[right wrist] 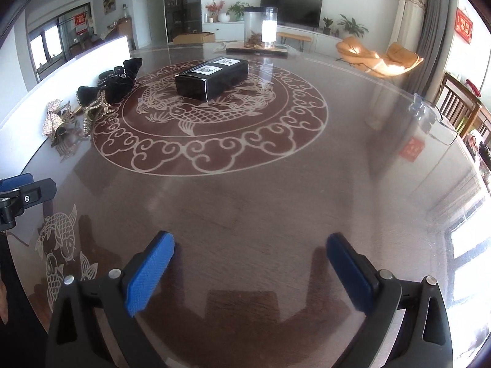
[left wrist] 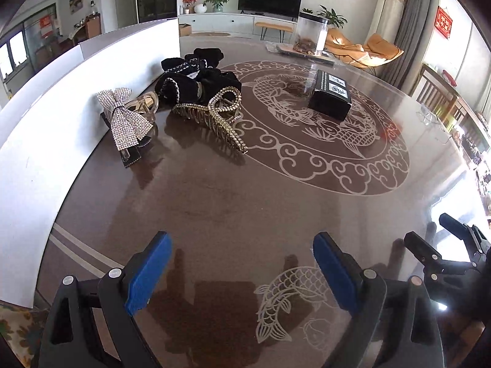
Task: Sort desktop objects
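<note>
Hair accessories lie in a cluster at the table's left, beside a white board: a rhinestone bow clip [left wrist: 127,119] [right wrist: 52,119], a gold claw clip [left wrist: 214,116] [right wrist: 93,109], a clear claw clip [left wrist: 144,104] and black velvet bows [left wrist: 196,76] [right wrist: 118,79]. A black box [left wrist: 330,96] [right wrist: 211,75] sits on the table's fish medallion. My left gripper [left wrist: 241,245] is open and empty, well short of the cluster. My right gripper [right wrist: 250,243] is open and empty over bare table. The right gripper's fingers [left wrist: 429,251] show at the left view's right edge.
The round brown glass-topped table [right wrist: 276,202] carries a clear jar [right wrist: 260,27] on a flat tray [right wrist: 256,50] at the far edge. A white board [left wrist: 40,141] walls the left side. Glasses [right wrist: 429,119] lie at the right rim. Chairs stand beyond.
</note>
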Available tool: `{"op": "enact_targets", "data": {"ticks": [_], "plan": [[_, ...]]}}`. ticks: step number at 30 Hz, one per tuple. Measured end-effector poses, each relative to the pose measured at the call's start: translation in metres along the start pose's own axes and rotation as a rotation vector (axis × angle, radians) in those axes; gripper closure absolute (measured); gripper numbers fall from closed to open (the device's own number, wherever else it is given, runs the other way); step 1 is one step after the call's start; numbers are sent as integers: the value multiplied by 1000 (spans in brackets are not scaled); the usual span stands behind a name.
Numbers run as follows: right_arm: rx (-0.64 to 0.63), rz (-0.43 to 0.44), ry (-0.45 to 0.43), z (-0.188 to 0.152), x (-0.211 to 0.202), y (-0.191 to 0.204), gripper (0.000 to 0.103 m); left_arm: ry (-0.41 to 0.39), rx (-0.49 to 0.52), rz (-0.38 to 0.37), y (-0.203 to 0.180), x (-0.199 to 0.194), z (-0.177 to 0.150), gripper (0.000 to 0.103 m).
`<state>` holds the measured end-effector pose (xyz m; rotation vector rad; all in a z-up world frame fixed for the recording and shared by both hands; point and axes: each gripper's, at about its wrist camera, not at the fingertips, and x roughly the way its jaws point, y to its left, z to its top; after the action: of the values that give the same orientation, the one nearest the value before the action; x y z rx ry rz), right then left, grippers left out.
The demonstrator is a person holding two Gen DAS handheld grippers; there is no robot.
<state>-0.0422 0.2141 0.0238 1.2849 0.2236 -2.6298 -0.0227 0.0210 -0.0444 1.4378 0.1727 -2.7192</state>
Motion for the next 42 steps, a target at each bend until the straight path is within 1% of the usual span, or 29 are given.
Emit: {"op": "enact_targets", "data": {"ticks": [3, 4, 6, 12, 17, 19, 23, 29, 32, 34, 36, 37, 39, 40, 41, 42], "plan": [[14, 13, 8, -1, 1, -2, 2, 5, 30, 20, -7, 3, 0, 9], [27, 27, 15, 0, 3, -5, 0, 12, 38, 25, -8, 5, 0, 9], [25, 25, 19, 1, 4, -4, 0, 30, 47, 33, -10, 9, 0, 9], [24, 24, 19, 1, 4, -4, 0, 65, 33, 37, -6, 16, 0, 9], [24, 24, 19, 1, 4, -4, 0, 70, 46, 66, -9, 18, -1, 9], [24, 25, 19, 1, 4, -4, 0, 69, 44, 66, -9, 18, -1, 9], [26, 25, 18, 0, 4, -4, 0, 76, 24, 75, -7, 19, -1, 1], [26, 25, 18, 0, 4, -5, 0, 76, 12, 85, -5, 20, -1, 0], [26, 25, 18, 0, 4, -4, 0, 61, -36, 100, 5, 17, 2, 0], [26, 25, 18, 0, 4, -4, 0, 28, -107, 103, 20, 12, 9, 0], [28, 26, 18, 0, 4, -5, 0, -8, -199, 130, 40, 10, 16, 0], [28, 25, 18, 0, 4, -5, 0, -11, -241, 139, 49, 13, 20, 0], [28, 25, 18, 0, 4, -5, 0, 7, -305, 160, 66, 24, 27, 0], [28, 25, 18, 0, 4, -4, 0, 15, -326, 169, 72, 29, 30, 1], [28, 25, 18, 0, 4, -4, 0, 3, -326, 193, 75, 32, 35, 0], [28, 25, 18, 0, 4, -4, 0, 6, -334, 196, 79, 35, 39, 0]]}}
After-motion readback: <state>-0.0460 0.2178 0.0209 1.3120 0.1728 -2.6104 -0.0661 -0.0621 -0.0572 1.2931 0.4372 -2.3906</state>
